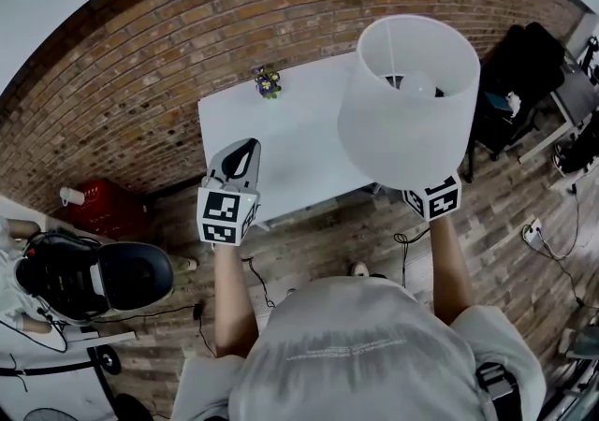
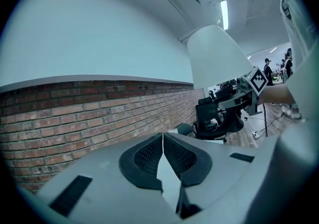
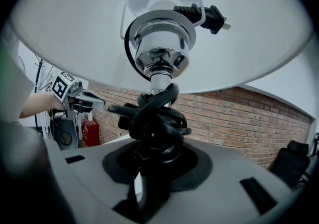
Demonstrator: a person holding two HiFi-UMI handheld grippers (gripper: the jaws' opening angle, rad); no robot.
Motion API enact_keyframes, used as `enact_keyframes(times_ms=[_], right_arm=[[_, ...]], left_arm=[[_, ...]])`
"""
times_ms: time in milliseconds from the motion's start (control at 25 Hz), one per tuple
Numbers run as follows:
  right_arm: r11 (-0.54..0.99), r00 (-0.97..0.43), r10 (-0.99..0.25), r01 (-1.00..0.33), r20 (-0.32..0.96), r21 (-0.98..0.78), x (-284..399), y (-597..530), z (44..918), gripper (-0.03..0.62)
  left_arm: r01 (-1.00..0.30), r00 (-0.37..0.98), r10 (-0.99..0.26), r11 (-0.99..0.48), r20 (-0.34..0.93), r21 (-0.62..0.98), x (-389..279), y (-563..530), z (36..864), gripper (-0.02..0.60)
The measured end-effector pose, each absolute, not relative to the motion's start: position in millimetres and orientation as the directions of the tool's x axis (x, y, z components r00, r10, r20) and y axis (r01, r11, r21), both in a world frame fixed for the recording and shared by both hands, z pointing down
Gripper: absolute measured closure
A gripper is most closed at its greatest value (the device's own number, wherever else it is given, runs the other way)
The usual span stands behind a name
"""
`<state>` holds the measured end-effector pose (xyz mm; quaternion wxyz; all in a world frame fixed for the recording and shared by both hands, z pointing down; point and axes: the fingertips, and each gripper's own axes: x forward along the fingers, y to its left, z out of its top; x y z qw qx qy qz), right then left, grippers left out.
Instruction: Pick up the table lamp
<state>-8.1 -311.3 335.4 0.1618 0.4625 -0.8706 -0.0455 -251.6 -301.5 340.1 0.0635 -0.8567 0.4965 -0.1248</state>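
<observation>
Well, my right tongs [image 3: 152, 168] are pinching the table lamp [image 1: 408, 101] low on its stem, just where the black cord [image 3: 155, 116] is wound into a thick knot. The lamp stands upright above them, and its white shade [image 3: 75, 34] spreads over the tongs, so from my head only their marker cube [image 1: 432, 196] shows. The cord's plug [image 3: 207, 15] rests up inside the shade, beside the chrome socket [image 3: 160, 49]. My left tongs [image 1: 245, 155] are pressed together with nothing between them, held left of the lamp and apart from it, tips toward the brick wall [image 1: 140, 73]. Ahead of both tongs lies the white tabletop [image 1: 281, 138], with a small purple and green thing [image 1: 269, 82] at its far edge, beyond my left tongs.
</observation>
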Motion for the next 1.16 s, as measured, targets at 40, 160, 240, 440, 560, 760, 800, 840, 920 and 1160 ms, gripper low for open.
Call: enact_keyframes(times_ms=[40,160,240,440,560,760,800,840,920,1160], right_arm=[[0.568,-0.52,-0.82,-0.79,0.24,0.232,-9,-311,335,0.469],[0.569,-0.52,-0.82,-0.787,0.241,0.239,-9,-312,335,0.47],[0.571,-0.52,-0.819,-0.785,0.244,0.242,-9,-314,338,0.47],[0.571,-0.519,-0.818,-0.783,0.247,0.246,-10,-318,343,0.469],[0.574,-0.525,-0.817,-0.782,0.24,0.241,-13,-320,343,0.47],[0.581,-0.534,-0.812,-0.776,0.234,0.247,-17,-324,338,0.47],[0.581,-0.535,-0.813,-0.776,0.232,0.246,-18,-324,337,0.47],[0.581,-0.536,-0.813,-0.777,0.229,0.244,-18,-325,337,0.47],[0.581,-0.537,-0.813,-0.778,0.226,0.24,-17,-325,338,0.47],[0.585,-0.535,-0.808,-0.776,0.245,0.236,-6,-324,345,0.47]], left_arm=[[-0.833,0.479,-0.865,-0.502,0.15,-0.232,-250,-302,340,0.566],[-0.828,0.486,-0.86,-0.51,0.158,-0.232,-246,-305,343,0.566],[-0.826,0.487,-0.858,-0.513,0.164,-0.232,-244,-307,345,0.566],[-0.831,0.476,-0.861,-0.507,0.182,-0.227,-248,-314,352,0.566],[-0.83,0.472,-0.86,-0.508,0.196,-0.229,-251,-316,355,0.566],[-0.823,0.481,-0.852,-0.52,0.206,-0.229,-250,-318,356,0.566],[-0.82,0.485,-0.85,-0.524,0.206,-0.23,-248,-319,356,0.566],[-0.819,0.487,-0.849,-0.526,0.206,-0.23,-247,-319,355,0.566],[-0.817,0.489,-0.847,-0.528,0.207,-0.231,-244,-319,356,0.566],[-0.82,0.491,-0.845,-0.531,0.214,-0.214,-234,-317,363,0.566]])
